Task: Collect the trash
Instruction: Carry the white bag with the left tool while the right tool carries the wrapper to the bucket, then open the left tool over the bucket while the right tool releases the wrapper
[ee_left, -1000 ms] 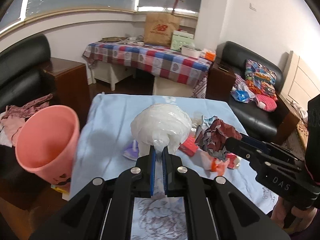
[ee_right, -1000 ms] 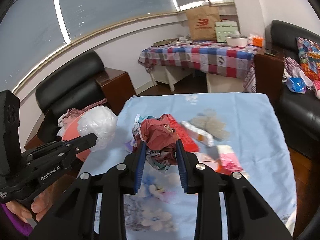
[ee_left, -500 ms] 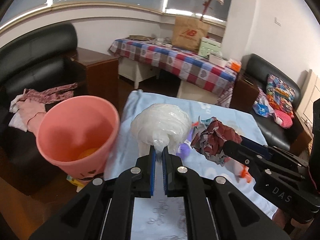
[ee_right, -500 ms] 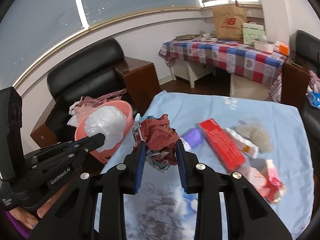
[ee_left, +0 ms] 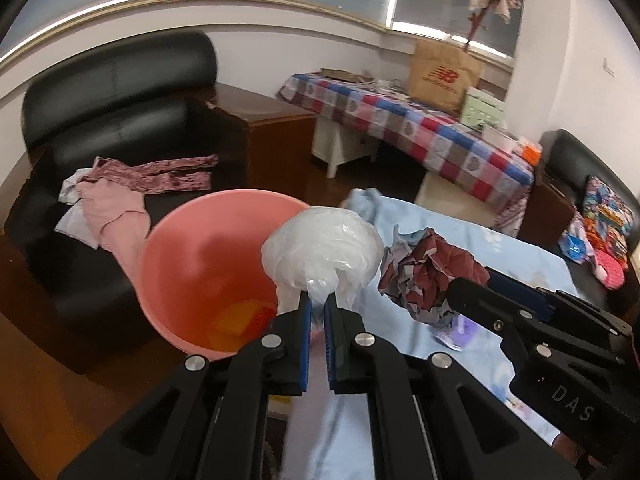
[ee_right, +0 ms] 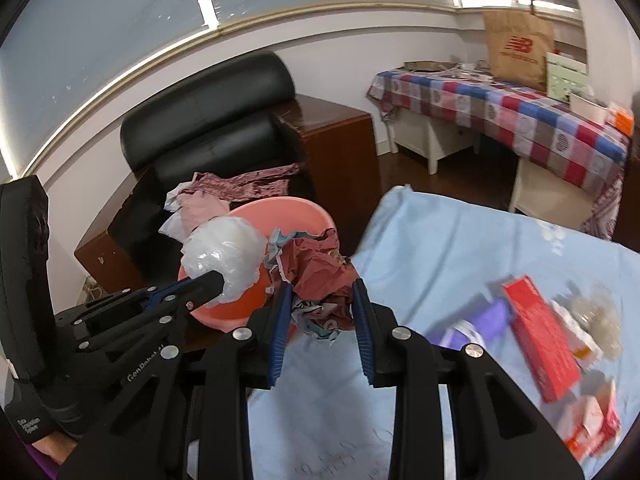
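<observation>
The left gripper (ee_left: 316, 312), jaws clenched on a white plastic bag (ee_left: 322, 248), and the right gripper (ee_right: 320, 304), grasping crumpled paper (ee_right: 316, 268), hang near the pink bin (ee_left: 192, 264), probably for dropping.

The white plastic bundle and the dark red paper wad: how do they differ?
The white plastic bundle is smooth, translucent film, nipped by a thin tail in the left gripper, whose jaws are almost shut. The dark red paper wad is creased, multicoloured paper, clamped across its bulk in the right gripper, jaws further apart. Both are crumpled, held aloft near the pink bin.
</observation>
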`<state>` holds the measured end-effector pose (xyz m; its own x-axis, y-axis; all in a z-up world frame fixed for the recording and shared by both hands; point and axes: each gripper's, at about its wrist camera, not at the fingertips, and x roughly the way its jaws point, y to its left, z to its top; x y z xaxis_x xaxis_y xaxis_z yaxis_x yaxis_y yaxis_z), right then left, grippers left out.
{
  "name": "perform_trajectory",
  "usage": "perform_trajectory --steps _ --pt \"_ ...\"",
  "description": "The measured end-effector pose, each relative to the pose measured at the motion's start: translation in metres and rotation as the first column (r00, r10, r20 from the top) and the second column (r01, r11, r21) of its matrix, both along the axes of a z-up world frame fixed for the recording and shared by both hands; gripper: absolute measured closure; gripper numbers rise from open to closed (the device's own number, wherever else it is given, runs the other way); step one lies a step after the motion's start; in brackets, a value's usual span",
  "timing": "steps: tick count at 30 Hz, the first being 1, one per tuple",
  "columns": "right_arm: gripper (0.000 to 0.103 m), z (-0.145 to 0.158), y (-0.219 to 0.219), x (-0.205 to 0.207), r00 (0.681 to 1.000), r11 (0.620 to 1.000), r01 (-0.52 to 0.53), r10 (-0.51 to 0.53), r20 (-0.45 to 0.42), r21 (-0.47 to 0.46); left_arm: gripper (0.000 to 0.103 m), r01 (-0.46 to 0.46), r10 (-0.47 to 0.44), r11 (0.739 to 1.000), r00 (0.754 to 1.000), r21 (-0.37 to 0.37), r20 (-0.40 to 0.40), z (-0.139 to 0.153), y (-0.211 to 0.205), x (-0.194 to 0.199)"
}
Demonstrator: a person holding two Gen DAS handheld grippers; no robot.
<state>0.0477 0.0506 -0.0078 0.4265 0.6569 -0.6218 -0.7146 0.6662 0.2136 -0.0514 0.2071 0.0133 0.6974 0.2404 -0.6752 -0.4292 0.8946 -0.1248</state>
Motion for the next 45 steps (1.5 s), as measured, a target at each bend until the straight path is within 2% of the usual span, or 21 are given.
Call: perform_trajectory --steps 7,16,32,42,45 --pt "0.072 -0.009 0.045 0.012 0.998 0.998 -0.054 0.053 -0.026 -0.017 0.097 -0.088 0.089 0.996 0.996 0.004 -0.029 -0.012 0.045 0.001" --pt "0.072 -0.026 0.092 0.025 0.992 0.993 -0.106 0.102 -0.067 -0.053 0.097 -0.153 0.152 0.988 0.985 -0.003 -0.085 -0.036 0.085 0.004" --pt "0.072 -0.063 0.133 0.035 0.989 0.979 -0.121 0.104 -0.105 -0.165 0.097 -0.172 0.164 0.985 0.970 -0.029 -0.178 -0.070 0.104 0.022" --pt "0.072 -0.073 0.143 0.036 0.987 0.974 -0.135 0.115 -0.113 -0.183 0.095 -0.197 0.184 0.980 0.958 -0.035 -0.219 -0.082 0.111 0.026" --pt "0.069 -0.075 0.146 0.038 0.985 0.973 -0.138 0.116 -0.124 -0.187 0.095 -0.204 0.192 0.978 0.956 -0.033 -0.221 -0.082 0.111 0.026"
